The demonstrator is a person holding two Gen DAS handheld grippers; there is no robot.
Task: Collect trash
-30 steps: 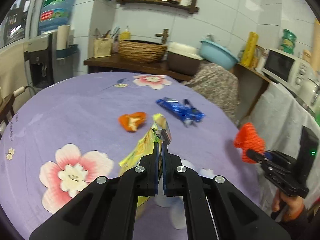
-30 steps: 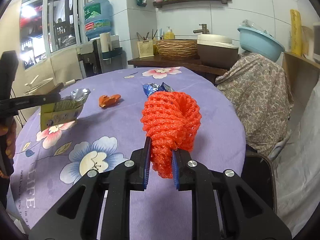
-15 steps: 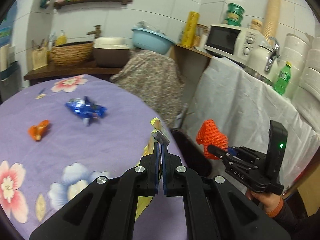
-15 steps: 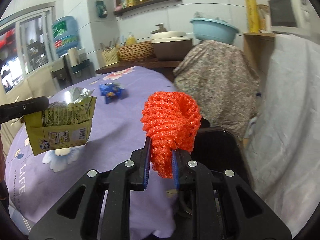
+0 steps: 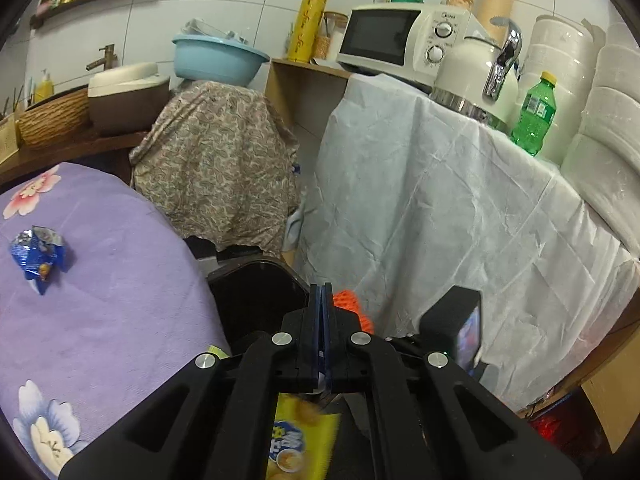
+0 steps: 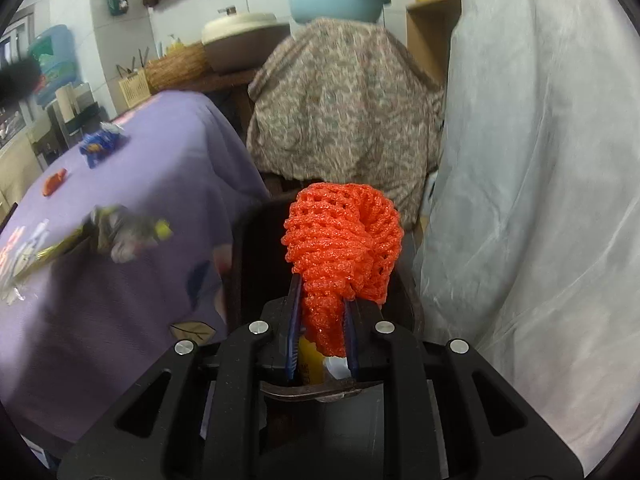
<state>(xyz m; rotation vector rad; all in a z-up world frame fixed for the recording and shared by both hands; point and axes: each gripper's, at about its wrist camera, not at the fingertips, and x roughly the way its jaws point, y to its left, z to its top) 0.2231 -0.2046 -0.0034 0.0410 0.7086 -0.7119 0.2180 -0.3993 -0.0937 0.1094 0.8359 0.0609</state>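
My left gripper (image 5: pixel 321 300) is shut on a yellow snack bag (image 5: pixel 300 440) that hangs below the jaws, over the black trash bin (image 5: pixel 256 300) beside the table. The bag shows blurred in the right wrist view (image 6: pixel 116 228). My right gripper (image 6: pixel 320 300) is shut on an orange foam net (image 6: pixel 344 240), held above the bin (image 6: pixel 256 248); the net also shows in the left wrist view (image 5: pixel 352 304). A blue wrapper (image 5: pixel 38 252) and an orange scrap (image 6: pixel 54 182) lie on the purple table (image 5: pixel 100 300).
A white-draped counter (image 5: pixel 460 208) with a microwave (image 5: pixel 396 36), kettle and green bottle (image 5: pixel 534 112) stands to the right of the bin. A patterned cloth covers a stand (image 5: pixel 216 160) behind it, under a blue basin (image 5: pixel 218 58).
Both grippers have swung right from over the table to the bin at its edge, carrying the snack bag and the foam net. Both stay shut.
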